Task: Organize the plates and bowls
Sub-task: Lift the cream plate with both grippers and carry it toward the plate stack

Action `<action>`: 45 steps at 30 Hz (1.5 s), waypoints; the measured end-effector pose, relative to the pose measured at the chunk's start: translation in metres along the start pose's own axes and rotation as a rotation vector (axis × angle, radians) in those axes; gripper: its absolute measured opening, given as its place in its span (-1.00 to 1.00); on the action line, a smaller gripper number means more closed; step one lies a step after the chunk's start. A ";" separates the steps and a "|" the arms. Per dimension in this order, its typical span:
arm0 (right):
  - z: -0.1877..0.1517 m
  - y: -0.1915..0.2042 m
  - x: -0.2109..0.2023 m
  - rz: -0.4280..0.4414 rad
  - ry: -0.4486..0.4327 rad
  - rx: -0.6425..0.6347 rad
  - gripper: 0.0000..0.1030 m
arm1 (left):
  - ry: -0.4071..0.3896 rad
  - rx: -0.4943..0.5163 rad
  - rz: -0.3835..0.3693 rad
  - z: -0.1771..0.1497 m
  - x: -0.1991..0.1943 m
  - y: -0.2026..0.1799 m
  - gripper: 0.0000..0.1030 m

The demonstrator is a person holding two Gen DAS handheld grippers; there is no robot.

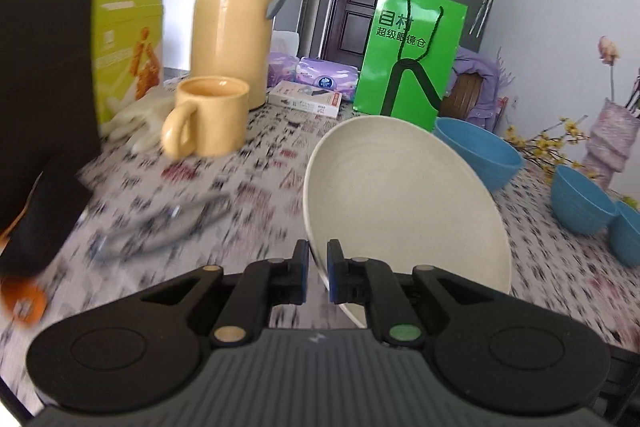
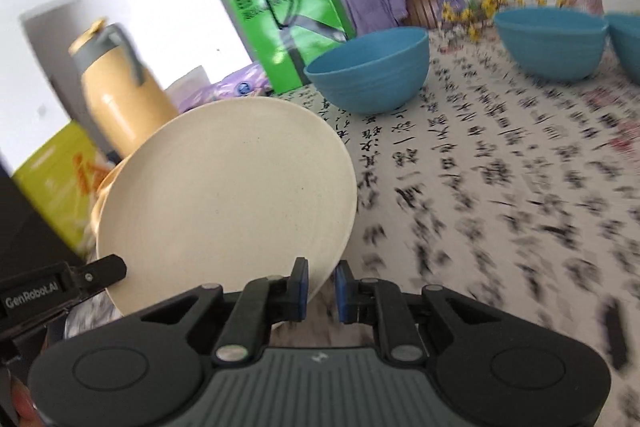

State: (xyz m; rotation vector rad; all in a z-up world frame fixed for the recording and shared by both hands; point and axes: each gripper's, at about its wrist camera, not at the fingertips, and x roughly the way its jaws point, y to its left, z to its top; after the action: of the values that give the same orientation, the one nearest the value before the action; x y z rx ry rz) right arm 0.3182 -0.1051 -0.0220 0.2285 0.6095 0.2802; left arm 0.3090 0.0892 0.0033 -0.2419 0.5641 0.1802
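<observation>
Presently I hold one cream plate (image 1: 404, 203) aloft over the table (image 2: 500, 187): left gripper (image 1: 318, 273) and right gripper (image 2: 321, 285) both clamp its rim. Three blue bowls (image 2: 370, 71) sit apart, unstacked; sorting looks barely begun.

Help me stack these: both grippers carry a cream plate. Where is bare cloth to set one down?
Free: the wide patterned cloth in front of the blue bowls. Crowded: the far left, with mug, thermos, gloves and boxes.
</observation>
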 end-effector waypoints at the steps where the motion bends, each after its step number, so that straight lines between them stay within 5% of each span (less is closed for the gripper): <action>1: -0.006 0.001 -0.013 -0.001 -0.010 -0.029 -0.73 | 0.002 -0.004 -0.003 -0.008 -0.010 0.001 -0.81; 15: -0.079 -0.012 -0.137 0.063 -0.035 -0.088 -0.75 | 0.036 -0.034 -0.008 -0.093 -0.110 0.011 -0.79; 30: -0.076 -0.048 -0.148 0.037 -0.076 -0.042 -0.77 | 0.042 0.027 -0.026 -0.099 -0.110 -0.029 -0.78; 36: -0.060 -0.086 -0.172 -0.046 -0.152 -0.014 -0.77 | 0.025 0.101 -0.114 -0.089 -0.101 -0.085 -0.78; 45: -0.033 -0.192 -0.235 -0.271 -0.235 0.088 -0.77 | 0.066 0.203 -0.359 -0.103 -0.093 -0.221 -0.77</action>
State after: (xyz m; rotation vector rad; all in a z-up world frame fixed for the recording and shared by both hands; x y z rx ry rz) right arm 0.1511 -0.3575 0.0200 0.2568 0.4139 -0.0353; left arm 0.2312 -0.1601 0.0088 -0.1485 0.5910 -0.2327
